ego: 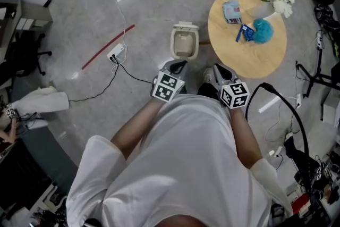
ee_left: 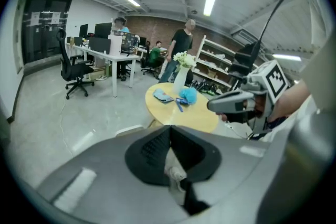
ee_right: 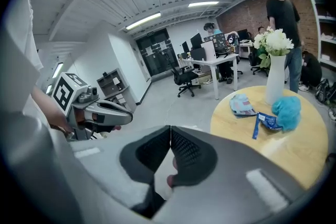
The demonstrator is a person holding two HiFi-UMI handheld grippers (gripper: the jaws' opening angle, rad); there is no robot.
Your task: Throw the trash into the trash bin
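Note:
A small beige trash bin (ego: 184, 43) stands on the floor with its lid up, just left of a round wooden table (ego: 249, 58). On the table lie a light blue packet (ego: 231, 10), a blue wrapper (ego: 244, 33) and a blue fluffy ball (ego: 262, 30). Both grippers are held close to the person's body, short of the bin and table. My left gripper (ego: 179, 65) (ee_left: 169, 128) is shut with nothing in it. My right gripper (ego: 217, 69) (ee_right: 170, 128) is shut and empty too. The right gripper view shows the packet (ee_right: 242, 105), wrapper (ee_right: 266, 122) and ball (ee_right: 286, 111) ahead.
A vase of white flowers (ego: 280, 0) stands at the table's far edge. A power strip (ego: 115, 53) with cables and a red strip (ego: 106, 46) lie on the floor at left. Stands and cables crowd the right side. Desks, chairs and people are farther back.

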